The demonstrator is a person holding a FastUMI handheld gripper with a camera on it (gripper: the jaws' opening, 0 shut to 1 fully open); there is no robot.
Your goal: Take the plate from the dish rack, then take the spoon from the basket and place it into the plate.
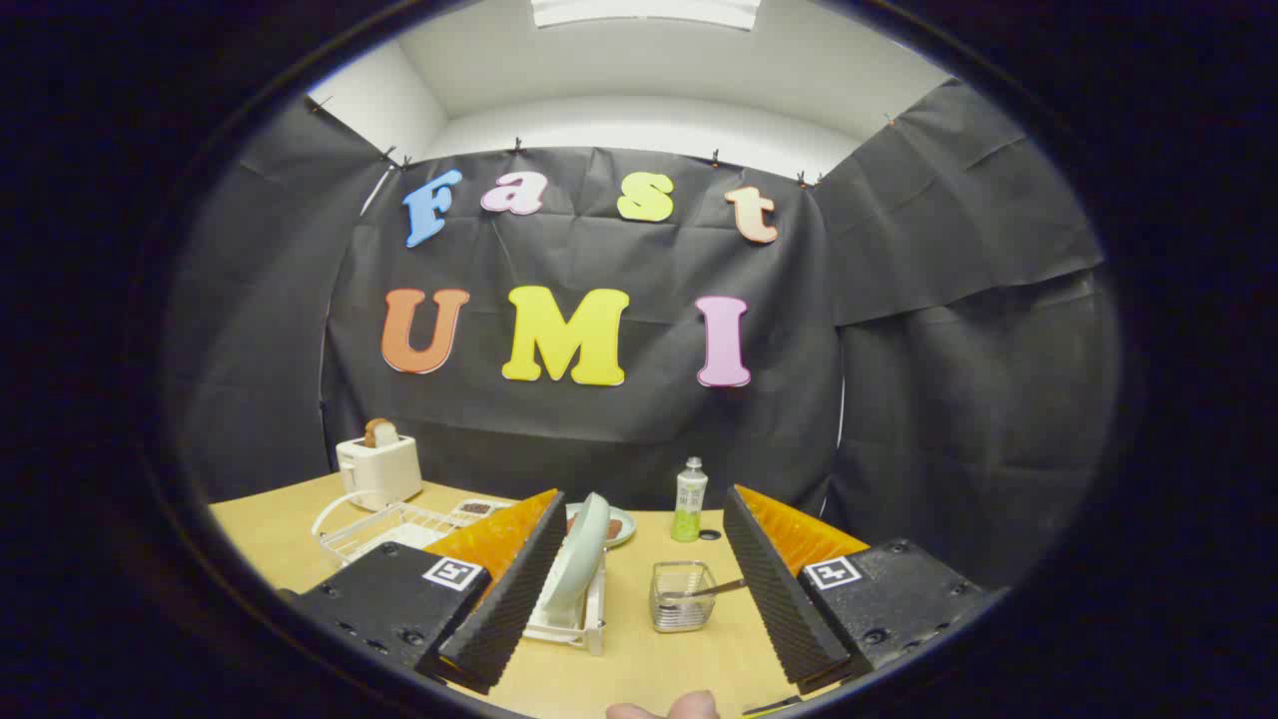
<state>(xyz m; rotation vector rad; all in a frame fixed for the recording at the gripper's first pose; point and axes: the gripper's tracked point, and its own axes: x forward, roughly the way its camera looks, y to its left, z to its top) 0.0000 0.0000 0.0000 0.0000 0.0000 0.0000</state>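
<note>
Two fingers, spread wide, nothing between them that they're actually touching: that's the gripper (639, 589) right now. It's basically hanging above the near end of the table (639, 669) with both pads clear of everything.

So the plate (577, 559) is standing on edge in the little white dish rack (574, 619), pale green, leaning a bit. It sits just inside the left finger (509, 589), way closer to that one than to the right finger (774, 589). The key bit: the plate stands edge-on to the gripper, its flat faces turned toward the two fingers, so the rim runs roughly front-to-back along the way the fingers point. My guess is you'd need to slide the whole thing left a touch so the rim ends up centred in the gap, then drop forward and pinch.

Spoon (704, 591) is resting in the clear basket (682, 596), handle sticking out toward the right finger. That one's ahead, between the fingers, slightly right of centre.

Further back there's a toaster (377, 467), a green bottle (688, 501) and a wire tray (384, 527).
</note>
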